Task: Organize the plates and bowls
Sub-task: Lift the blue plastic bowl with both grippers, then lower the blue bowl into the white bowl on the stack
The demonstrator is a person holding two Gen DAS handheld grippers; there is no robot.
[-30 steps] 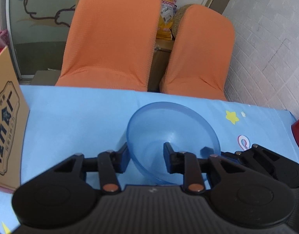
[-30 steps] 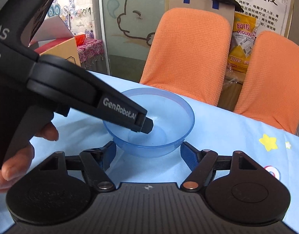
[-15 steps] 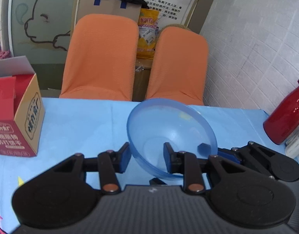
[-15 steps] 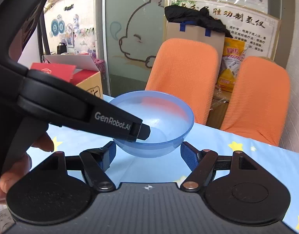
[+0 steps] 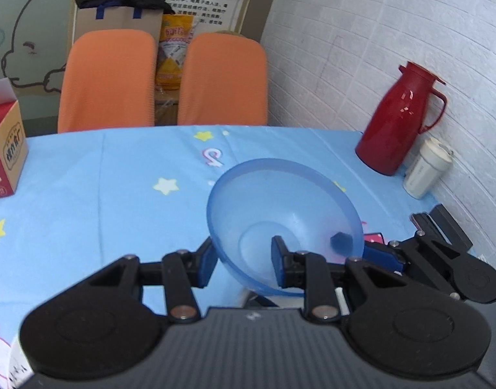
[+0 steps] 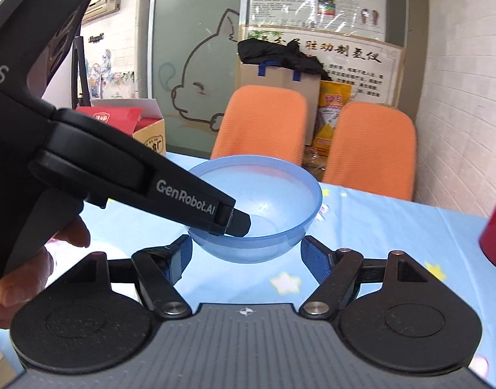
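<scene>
Item: translucent blue plastic bowl (image 5: 282,220), one piece, round, tilted, raised above the tabletop (image 5: 102,194).

Left tongs (image 5: 243,261): closed on the bowl's near wall, one blue pad outside the rim, the other inside the bowl. In the right wrist view the same tongs (image 6: 238,222) reach in from the left, their tip set over the bowl's near rim; a hand (image 6: 30,272) grips the handle at the lower left edge.

Right tongs (image 6: 246,261): spread wide, pads clear of the bowl, which sits just ahead of and between them without visible contact. In the left wrist view they (image 5: 351,241) appear at the right of the bowl, one tip seen through its wall.

Tabletop: light blue cloth with star prints.

Other contents: red thermos jug (image 5: 400,120) by the white brick wall on the right, a white cup (image 5: 426,168) just beside it; open red and tan carton (image 5: 5,149) at the left edge.

Beyond the tabletop: two orange chairs (image 5: 108,77); a cardboard box (image 5: 118,21) with dark cloth on top; a yellow bag (image 5: 173,55) between the chairs.
</scene>
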